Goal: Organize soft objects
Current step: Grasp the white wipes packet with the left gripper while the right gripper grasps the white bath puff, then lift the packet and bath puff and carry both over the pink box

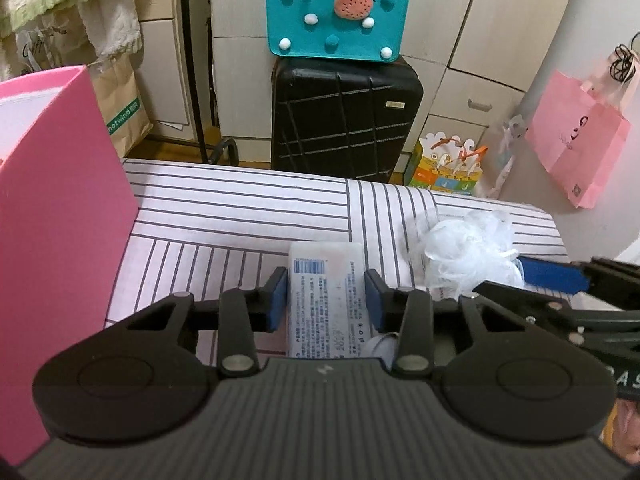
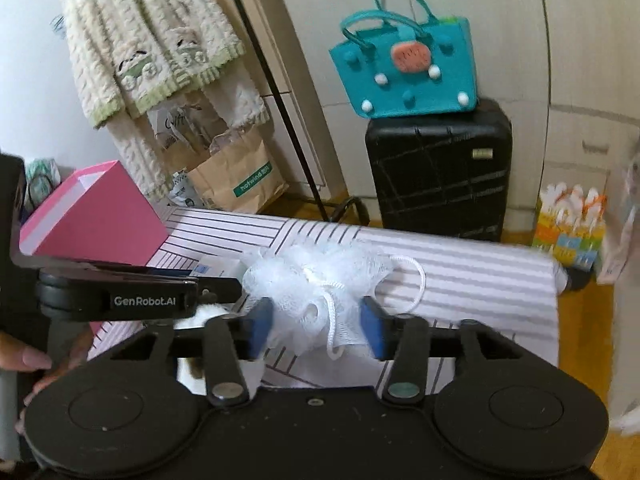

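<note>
Two grippers work over the striped cloth-covered table: the left gripper clamps a white labelled soft packet; the right gripper straddles a white mesh bath pouf, pads not clearly pressing.

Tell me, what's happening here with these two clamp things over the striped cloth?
A person is tidying soft items with a hand-held gripper in each hand. The left gripper is shut on a white wrapped packet with a barcode label. The right gripper has a white mesh bath pouf between its fingers, though a firm squeeze isn't clear. Both sit on a striped cloth, beside an open pink box.
</note>
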Available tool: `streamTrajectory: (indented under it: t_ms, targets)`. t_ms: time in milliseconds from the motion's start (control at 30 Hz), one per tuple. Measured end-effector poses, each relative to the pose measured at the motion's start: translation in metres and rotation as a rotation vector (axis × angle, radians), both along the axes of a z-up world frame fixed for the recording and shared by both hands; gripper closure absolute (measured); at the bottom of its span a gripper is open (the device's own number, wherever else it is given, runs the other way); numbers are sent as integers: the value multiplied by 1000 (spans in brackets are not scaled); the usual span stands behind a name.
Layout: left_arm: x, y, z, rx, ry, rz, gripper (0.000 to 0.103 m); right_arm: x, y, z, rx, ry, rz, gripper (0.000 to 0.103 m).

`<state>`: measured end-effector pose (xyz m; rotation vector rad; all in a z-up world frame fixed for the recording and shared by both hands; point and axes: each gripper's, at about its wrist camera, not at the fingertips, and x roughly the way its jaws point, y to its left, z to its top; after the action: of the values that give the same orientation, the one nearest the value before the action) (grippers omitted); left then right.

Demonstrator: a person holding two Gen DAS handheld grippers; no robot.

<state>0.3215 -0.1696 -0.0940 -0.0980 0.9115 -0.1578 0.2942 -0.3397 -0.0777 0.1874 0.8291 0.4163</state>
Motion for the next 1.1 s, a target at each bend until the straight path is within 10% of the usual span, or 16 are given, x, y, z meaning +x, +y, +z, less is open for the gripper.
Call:
streamTrajectory:
  t_ms: [267,467,1100]
  targets:
    - [-2,2,0,-16,-15,16,66,13,11,-3,-77,-47,27,28]
    - [-8,10,0,-69,-8,11,66,8,7,-8,-4,-77,22,74]
    - [-57,31,52,-136,-94,-73,66,-62,1,62,-26,-195,-36,81]
